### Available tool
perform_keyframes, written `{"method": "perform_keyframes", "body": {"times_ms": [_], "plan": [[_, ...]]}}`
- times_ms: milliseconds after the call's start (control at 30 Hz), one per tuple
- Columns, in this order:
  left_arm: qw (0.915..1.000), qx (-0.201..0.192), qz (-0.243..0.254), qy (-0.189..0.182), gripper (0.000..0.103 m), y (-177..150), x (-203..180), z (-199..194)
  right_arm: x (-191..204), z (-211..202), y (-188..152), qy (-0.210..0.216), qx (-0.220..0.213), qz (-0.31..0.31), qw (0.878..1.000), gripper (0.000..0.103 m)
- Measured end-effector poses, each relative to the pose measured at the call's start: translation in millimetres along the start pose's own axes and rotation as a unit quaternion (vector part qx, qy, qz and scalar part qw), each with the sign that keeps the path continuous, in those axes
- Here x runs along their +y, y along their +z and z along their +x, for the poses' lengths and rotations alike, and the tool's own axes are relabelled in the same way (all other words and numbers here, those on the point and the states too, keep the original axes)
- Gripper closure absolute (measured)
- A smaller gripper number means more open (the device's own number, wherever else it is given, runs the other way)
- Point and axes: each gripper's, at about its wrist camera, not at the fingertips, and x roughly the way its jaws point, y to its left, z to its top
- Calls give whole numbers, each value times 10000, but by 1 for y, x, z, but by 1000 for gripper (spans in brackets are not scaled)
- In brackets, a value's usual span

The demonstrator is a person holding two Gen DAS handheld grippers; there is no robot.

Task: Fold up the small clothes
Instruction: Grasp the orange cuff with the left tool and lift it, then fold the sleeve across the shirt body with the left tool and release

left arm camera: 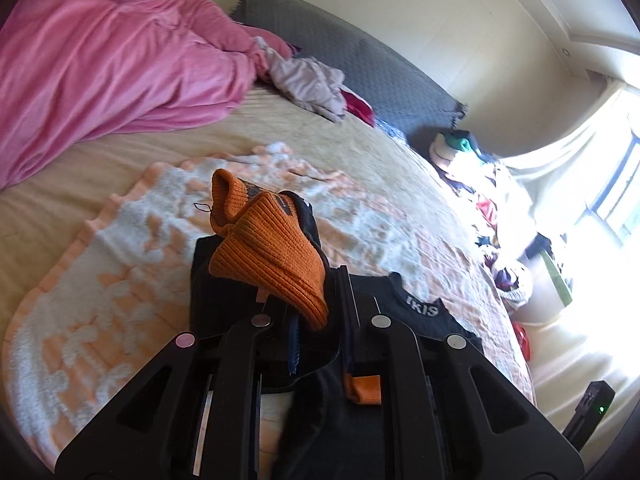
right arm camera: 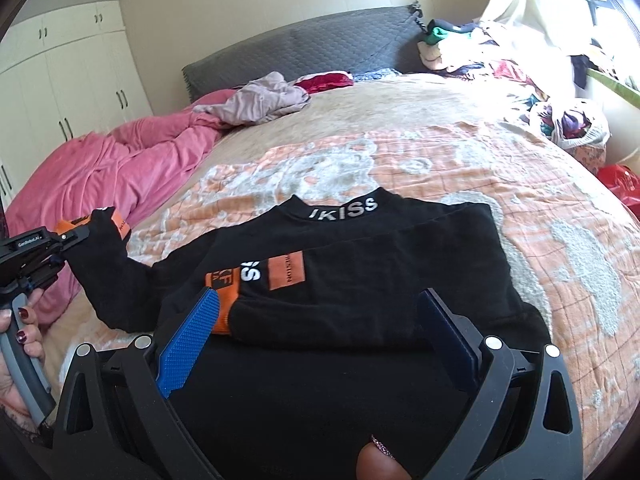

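A small black sweater (right arm camera: 360, 264) with white "KISS" lettering on the collar and orange patches lies on the orange-and-white blanket (right arm camera: 440, 152). Its right sleeve is folded across the chest. My left gripper (left arm camera: 318, 320) is shut on the left sleeve's orange ribbed cuff (left arm camera: 268, 260) and holds it lifted off the bed; it shows at the left of the right wrist view (right arm camera: 76, 236). My right gripper (right arm camera: 320, 336) is open, its blue pads (right arm camera: 192, 336) spread over the sweater's lower part without gripping it.
A pink duvet (right arm camera: 100, 176) lies bunched at the left of the bed. A lilac garment (right arm camera: 264, 100) and red cloth lie near the grey headboard (right arm camera: 320, 44). Piled clothes (right arm camera: 520, 64) sit by the window at right. White wardrobes stand at the far left.
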Motion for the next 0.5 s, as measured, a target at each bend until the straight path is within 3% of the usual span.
{"method": "perform_keyframes", "body": {"times_ms": [500], "plan": [[9909, 689, 927, -697, 95, -43, -69, 43, -44, -25, 1, -503, -211, 374, 9978, 5]]}}
